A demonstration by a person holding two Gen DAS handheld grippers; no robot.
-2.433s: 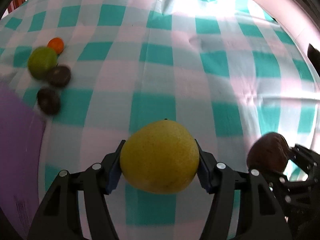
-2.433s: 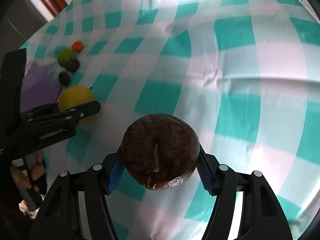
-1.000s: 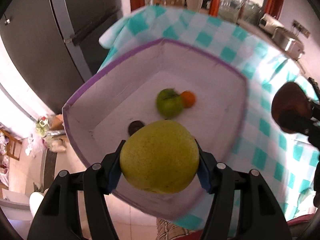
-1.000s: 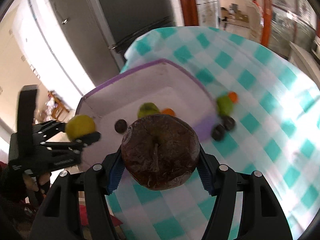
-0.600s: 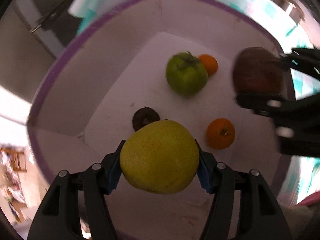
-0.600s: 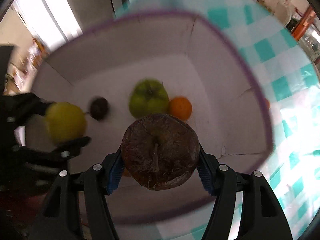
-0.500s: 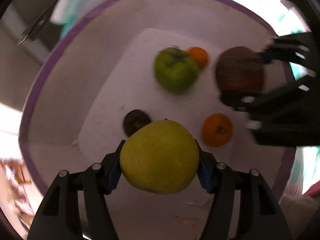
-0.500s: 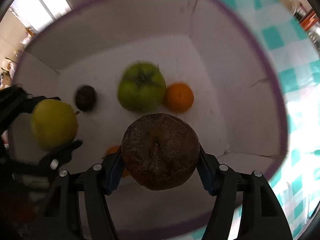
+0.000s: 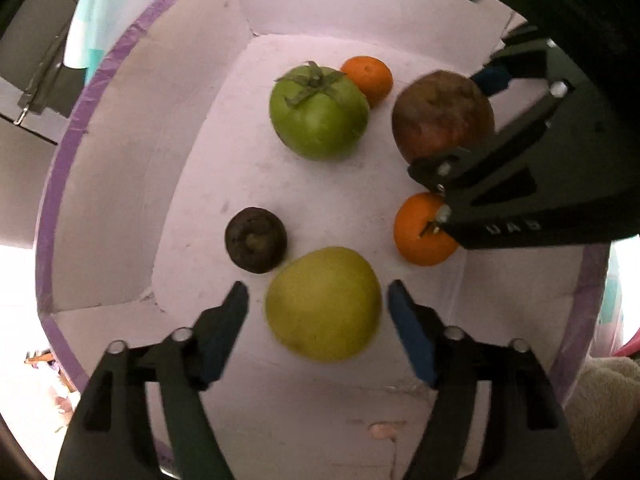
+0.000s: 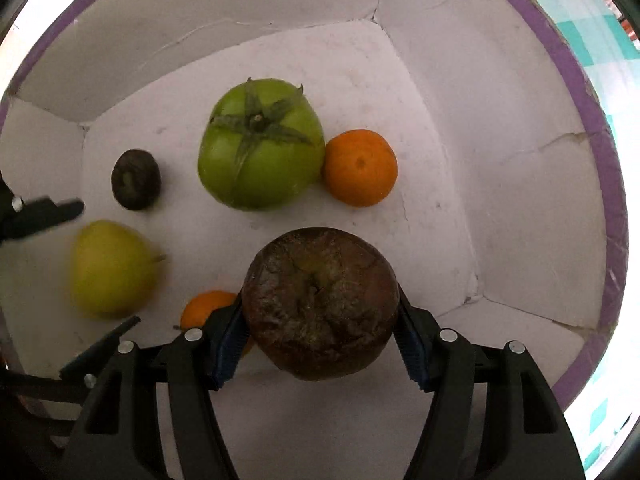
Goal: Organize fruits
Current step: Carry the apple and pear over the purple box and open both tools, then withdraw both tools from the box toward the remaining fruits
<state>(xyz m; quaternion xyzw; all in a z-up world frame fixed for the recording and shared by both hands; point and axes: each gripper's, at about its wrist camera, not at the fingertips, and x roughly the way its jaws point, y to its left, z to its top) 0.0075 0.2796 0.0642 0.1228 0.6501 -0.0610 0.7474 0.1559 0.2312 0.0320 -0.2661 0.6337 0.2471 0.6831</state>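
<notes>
Both grippers are over a white box with a purple rim [image 9: 60,152] [image 10: 600,152]. My left gripper [image 9: 318,320] is open, its pads apart from the yellow-green pear [image 9: 323,303], which sits blurred between them; the pear also shows in the right wrist view [image 10: 112,268]. My right gripper [image 10: 320,344] is shut on a brown wrinkled apple [image 10: 320,300], held above the box floor; the apple also shows in the left wrist view [image 9: 442,120]. In the box lie a green tomato [image 9: 318,114] [image 10: 260,156], two oranges [image 9: 368,78] [image 9: 420,232] [image 10: 360,166] and a small dark fruit [image 9: 256,238] [image 10: 136,184].
The box walls [image 10: 500,200] close in on all sides. Teal checked tablecloth [image 10: 600,32] shows beyond the rim. A grey cabinet [image 9: 28,80] stands past the box at the left.
My left gripper has opened and let go of the pear, which now sits lower in the box. Both grippers have come down deeper into the box. The right one still holds the apple.
</notes>
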